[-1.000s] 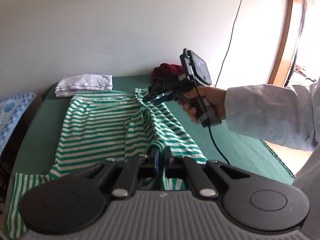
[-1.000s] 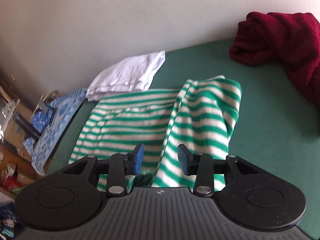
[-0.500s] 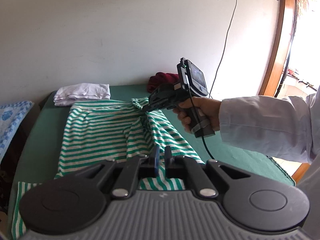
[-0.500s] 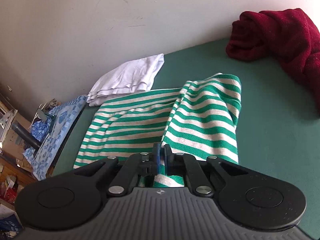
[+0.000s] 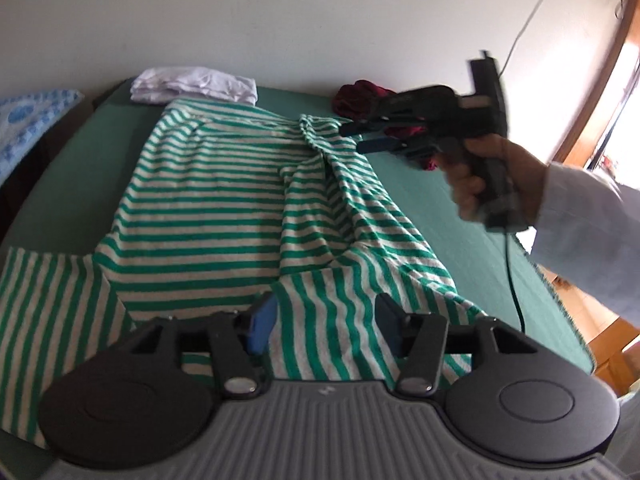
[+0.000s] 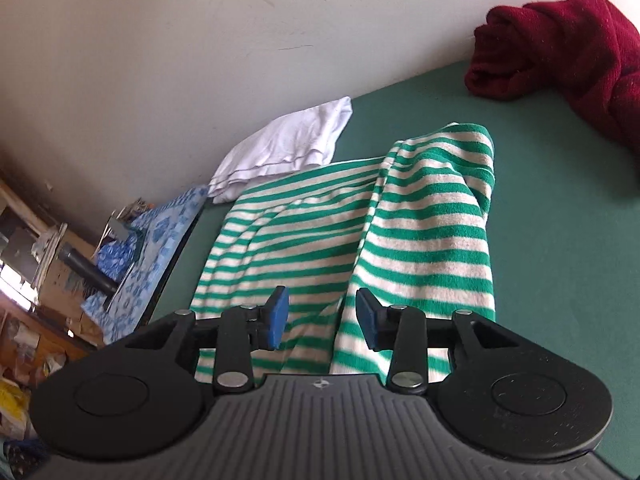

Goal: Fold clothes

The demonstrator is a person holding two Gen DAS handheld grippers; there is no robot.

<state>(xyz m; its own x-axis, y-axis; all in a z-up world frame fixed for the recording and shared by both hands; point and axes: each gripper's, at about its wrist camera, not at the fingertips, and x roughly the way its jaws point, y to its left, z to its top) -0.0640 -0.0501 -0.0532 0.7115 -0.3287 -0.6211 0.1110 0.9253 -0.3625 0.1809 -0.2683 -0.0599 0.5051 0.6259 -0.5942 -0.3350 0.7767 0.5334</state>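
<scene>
A green-and-white striped shirt (image 5: 208, 200) lies spread on the green-covered surface (image 5: 72, 152), its right side folded over toward the middle. My left gripper (image 5: 325, 316) hovers low over the near hem; its jaws are opening and the pads do not press the cloth below them. In the left wrist view my right gripper (image 5: 356, 138), held in a person's hand (image 5: 492, 176), sits at the shirt's far folded corner. The right wrist view shows that gripper (image 6: 322, 308) above the folded strip of shirt (image 6: 424, 240), jaws opening with nothing clamped.
A folded white garment (image 5: 196, 86) lies at the far left by the wall. A bunched maroon garment (image 6: 560, 48) sits at the far right. A blue patterned cloth (image 6: 160, 232) covers something left of the surface, with clutter beyond. A cable hangs from the right gripper.
Both grippers were shut on the striped cloth half a second ago and now stand apart from it. My left gripper has dropped closer to the near hem.
</scene>
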